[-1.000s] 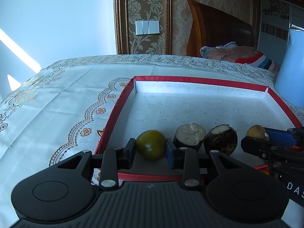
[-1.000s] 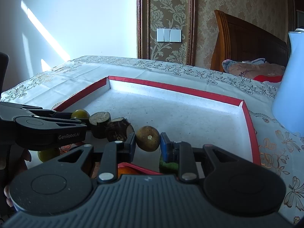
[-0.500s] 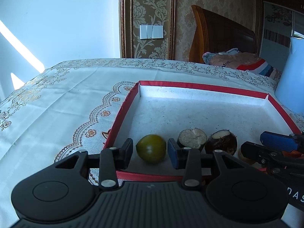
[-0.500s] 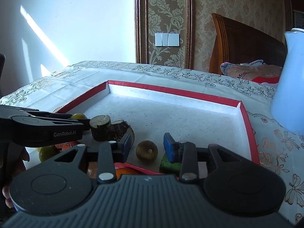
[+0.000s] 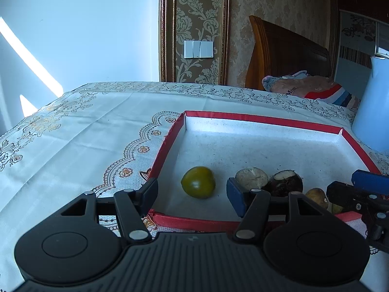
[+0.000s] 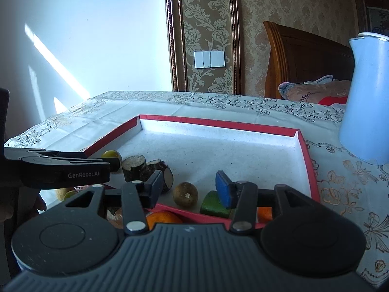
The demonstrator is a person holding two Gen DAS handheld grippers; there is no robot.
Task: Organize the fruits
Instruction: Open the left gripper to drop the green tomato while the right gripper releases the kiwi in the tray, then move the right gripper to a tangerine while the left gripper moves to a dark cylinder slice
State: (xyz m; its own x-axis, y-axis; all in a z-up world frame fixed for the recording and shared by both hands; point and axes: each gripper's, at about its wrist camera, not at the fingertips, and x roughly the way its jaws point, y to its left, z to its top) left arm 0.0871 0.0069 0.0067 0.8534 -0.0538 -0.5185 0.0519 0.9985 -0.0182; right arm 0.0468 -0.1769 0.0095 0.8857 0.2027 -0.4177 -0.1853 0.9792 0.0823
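We are lining fruit along the red-edged tray's (image 5: 170, 143) near wall. Left gripper (image 5: 192, 193) jaws, just opening, are standing apart around the green fruit (image 5: 198, 182); right gripper (image 6: 189, 186) likewise, releasing the brown fruit (image 6: 185, 194).

"genrobot.ai" on left gripper (image 6: 116, 164)
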